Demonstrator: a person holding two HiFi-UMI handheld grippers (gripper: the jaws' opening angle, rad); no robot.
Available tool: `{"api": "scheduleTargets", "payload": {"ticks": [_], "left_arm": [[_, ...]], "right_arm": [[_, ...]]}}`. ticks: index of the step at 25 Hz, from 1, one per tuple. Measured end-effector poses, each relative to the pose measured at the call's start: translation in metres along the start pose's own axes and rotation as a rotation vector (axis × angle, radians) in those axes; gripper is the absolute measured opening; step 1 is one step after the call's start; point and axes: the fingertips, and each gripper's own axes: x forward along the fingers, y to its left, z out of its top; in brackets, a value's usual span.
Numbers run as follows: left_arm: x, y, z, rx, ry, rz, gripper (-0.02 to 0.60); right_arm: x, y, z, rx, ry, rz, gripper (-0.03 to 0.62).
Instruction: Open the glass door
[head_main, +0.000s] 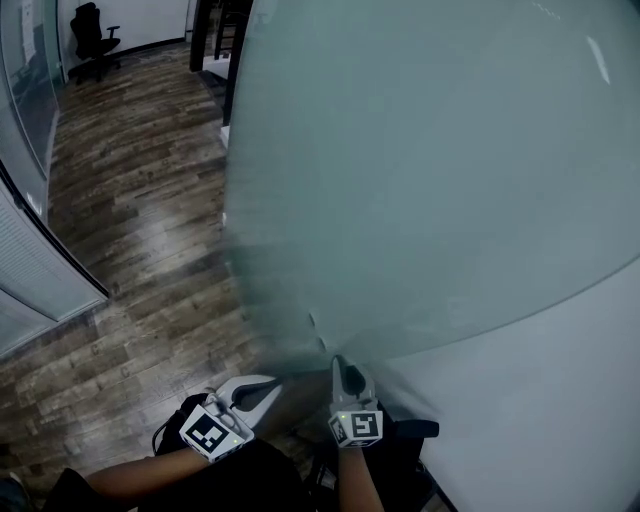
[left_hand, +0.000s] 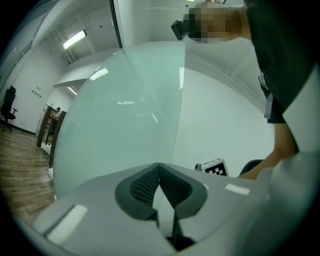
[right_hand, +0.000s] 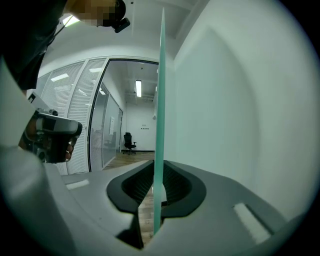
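- The glass door (head_main: 420, 170) is standing ahead and to the right, with the wall (head_main: 560, 400) lying on its right side.
- The floor (head_main: 140, 200) is stretching away to the left of the door, and a chair (head_main: 95, 35) is standing at its far end.
- A partition (head_main: 30, 270) is running along the floor's left side.
- The right claw (head_main: 342, 368) is sitting on the door's near edge, one jaw on each side of the pane.
- The left claw (head_main: 272, 385) is hanging just left of the right one, in front of the door's face.

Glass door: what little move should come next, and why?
Probably swing the glass door a little wider with the right tool. Its jaws pinch the door's thin edge, so the grip looks ready; the left tool is shut, empty, beside the glass. Wooden floor shows past the edge.
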Motion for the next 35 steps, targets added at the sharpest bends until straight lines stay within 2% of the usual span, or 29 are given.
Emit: {"api": "scheduleTargets", "payload": {"ticks": [8, 12, 17, 20, 25, 35], "left_arm": [[0.037, 0.019, 0.009, 0.014, -0.001, -0.109, 0.0], [0.052, 0.025, 0.014, 0.008, -0.004, -0.161, 0.0], [0.064, 0.017, 0.021, 0.102, 0.007, -0.234, 0.0], [0.071, 0.018, 0.018, 0.105, 0.018, -0.259, 0.0], [0.08, 0.02, 0.019, 0.086, 0.009, -0.251, 0.0], [0.091, 0.037, 0.018, 0.031, 0.013, -0.153, 0.0]], "right_arm": [[0.013, -0.052, -0.005, 0.035, 0.01, 0.023, 0.058], [0.012, -0.068, -0.011, 0.019, 0.061, 0.029, 0.061], [0.007, -0.092, -0.008, 0.002, 0.04, -0.008, 0.068], [0.01, -0.107, -0.007, 0.023, 0.01, -0.045, 0.075], [0.011, -0.126, -0.008, 0.03, 0.002, -0.047, 0.078], [0.017, -0.155, -0.008, 0.003, -0.017, 0.016, 0.075]]}}
